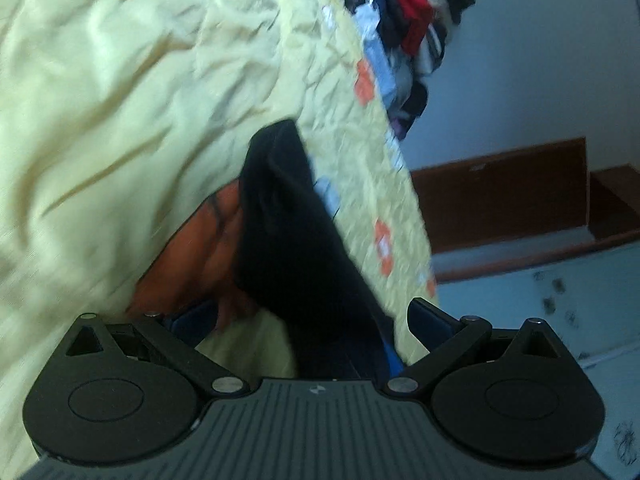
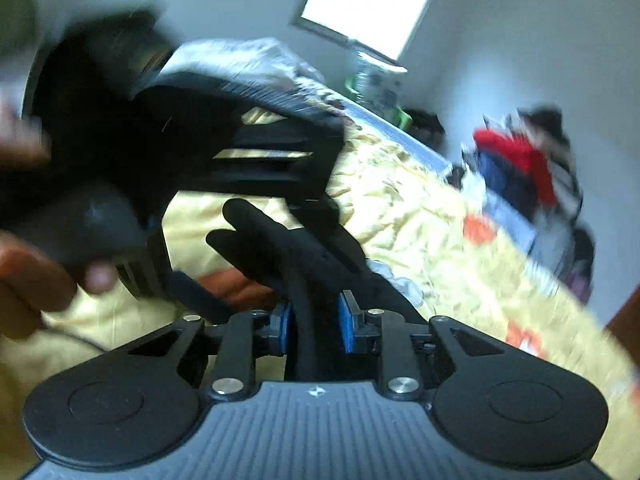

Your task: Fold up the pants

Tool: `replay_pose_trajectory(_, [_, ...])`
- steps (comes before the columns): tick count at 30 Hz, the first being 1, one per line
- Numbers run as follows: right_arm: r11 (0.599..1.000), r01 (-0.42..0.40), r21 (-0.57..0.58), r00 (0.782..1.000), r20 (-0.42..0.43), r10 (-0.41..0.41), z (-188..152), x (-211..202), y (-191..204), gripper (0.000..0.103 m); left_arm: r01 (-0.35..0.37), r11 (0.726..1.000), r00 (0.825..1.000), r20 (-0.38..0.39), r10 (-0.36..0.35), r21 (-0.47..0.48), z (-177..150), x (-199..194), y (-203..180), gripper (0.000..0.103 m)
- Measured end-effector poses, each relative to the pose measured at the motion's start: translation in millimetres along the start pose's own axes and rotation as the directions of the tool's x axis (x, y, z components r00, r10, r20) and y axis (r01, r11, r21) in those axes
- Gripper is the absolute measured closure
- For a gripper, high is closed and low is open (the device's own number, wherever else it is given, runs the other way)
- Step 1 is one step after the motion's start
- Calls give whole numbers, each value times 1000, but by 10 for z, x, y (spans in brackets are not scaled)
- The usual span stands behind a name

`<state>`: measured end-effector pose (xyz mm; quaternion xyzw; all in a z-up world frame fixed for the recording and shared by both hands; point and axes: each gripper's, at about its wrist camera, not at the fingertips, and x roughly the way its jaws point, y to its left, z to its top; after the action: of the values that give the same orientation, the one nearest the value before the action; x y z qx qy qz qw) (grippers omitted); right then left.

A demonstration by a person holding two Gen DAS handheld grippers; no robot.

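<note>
The black pants (image 1: 292,232) hang as a bunched fold between the wide-apart jaws of my left gripper (image 1: 308,320), which is open; the cloth passes between the fingers without being pinched. In the right wrist view my right gripper (image 2: 314,322) is shut on a bunch of the black pants (image 2: 296,256), its blue pads (image 2: 346,324) pressing the cloth. The left gripper's body (image 2: 192,128) and the hand holding it fill the upper left of that view, close by. An orange-brown garment (image 1: 192,256) lies under the pants.
A wrinkled pale yellow bedspread (image 1: 100,120) covers the bed. A pile of clothes (image 1: 404,20) sits at the bed's far end; it also shows in the right wrist view (image 2: 524,176). A wooden skirting (image 1: 504,204) and window (image 2: 364,4) are behind.
</note>
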<state>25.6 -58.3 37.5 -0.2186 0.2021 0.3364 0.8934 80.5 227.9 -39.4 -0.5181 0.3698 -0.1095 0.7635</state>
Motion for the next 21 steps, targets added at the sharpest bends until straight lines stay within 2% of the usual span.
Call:
replay_pose_trajectory(3, [988,-127,84,991,-35,131,16,-53,-194,79,7,1000,999,39,-7,-6,89,130,-58,3])
replay_pose_trajectory(5, [959,-251,134,967,-1,254,4,-184,-317,79,15,1000,999,37,-15,-4,136,201,-85,16])
replay_pose_trajectory(7, [918,-321,232,947,55,317,-6,-265,-545,79,-19,1000,999,27,19,-15,163,245,-58,45])
replay_pose_trajectory(8, [911,-306,278,952,67,299,-12,-250,-664,79,-33,999,999,27,33,-9,165,258,-47,53])
replay_pose_trajectory(10, [927,-177,330,983,8,185,-38,-126,-789,79,-65,998,997,43,64,22,146,234,-28,73])
replay_pose_trajectory(11, [946,-101,307,991,-50,122,-57,-22,-769,79,-79,996,996,55,77,43,130,220,-38,73])
replay_pose_trajectory(13, [966,-37,256,991,-115,68,-89,168,-685,79,-115,987,990,94,105,114,72,183,-131,81])
replay_pose_trajectory(15, [958,-78,275,990,-93,107,-95,243,-624,79,-158,962,980,151,126,224,-30,102,-293,82])
replay_pose_trajectory(16, [951,-94,295,990,-71,120,-96,216,-616,79,-180,941,974,184,131,288,-108,66,-416,82])
replay_pose_trajectory(19, [931,-104,349,994,-3,112,-122,105,-698,79,-221,860,960,260,108,460,-397,-45,-816,82])
replay_pose_trajectory(21, [915,-110,389,994,54,97,-121,5,-813,79,-226,811,956,281,80,539,-589,-58,-1070,82])
